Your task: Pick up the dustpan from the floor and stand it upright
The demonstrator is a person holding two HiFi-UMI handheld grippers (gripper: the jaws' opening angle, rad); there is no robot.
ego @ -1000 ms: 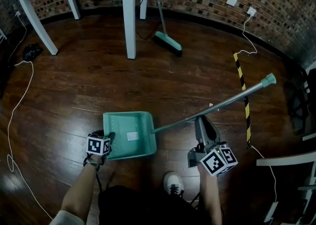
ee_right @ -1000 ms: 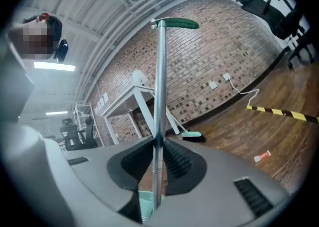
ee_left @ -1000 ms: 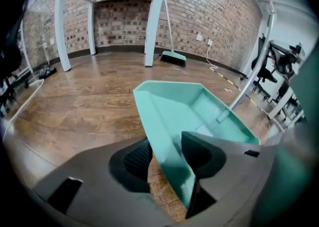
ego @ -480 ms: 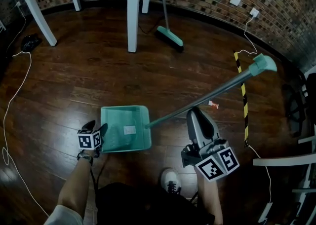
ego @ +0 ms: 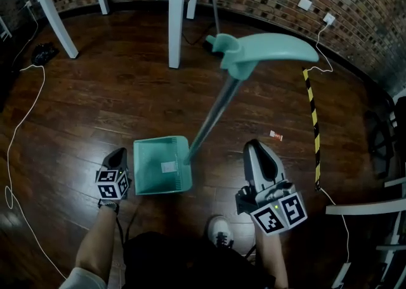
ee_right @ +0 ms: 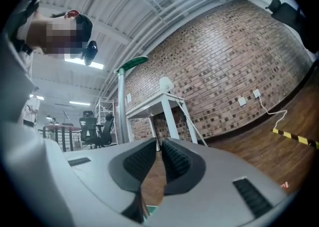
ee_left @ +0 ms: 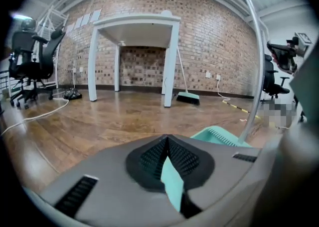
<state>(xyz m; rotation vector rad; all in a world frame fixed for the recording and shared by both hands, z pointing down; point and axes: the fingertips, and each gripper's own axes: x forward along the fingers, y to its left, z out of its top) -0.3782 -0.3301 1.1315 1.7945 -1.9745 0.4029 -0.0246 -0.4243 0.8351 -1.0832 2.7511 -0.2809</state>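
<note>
Teal plastic dustpan point(ego: 162, 166): pan low by the wooden floor point(ego: 95, 97), between both tools.

Change noted: the long handle point(ego: 212, 113) slanted low to the right a second ago and has now swung up steeply toward the head camera.

Left gripper point(ego: 117, 154): clamped on the pan's left rim (a teal sliver shows between its pads).

Right gripper point(ego: 257, 148): clear of the handle. Its jaws have just been closing to a thin slit, with nothing between them.

Judgement: nearly upright; steadying and release remain.

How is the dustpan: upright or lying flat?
Roughly upright: the handle rises steeply toward the head view, with the pan at its foot.
</note>
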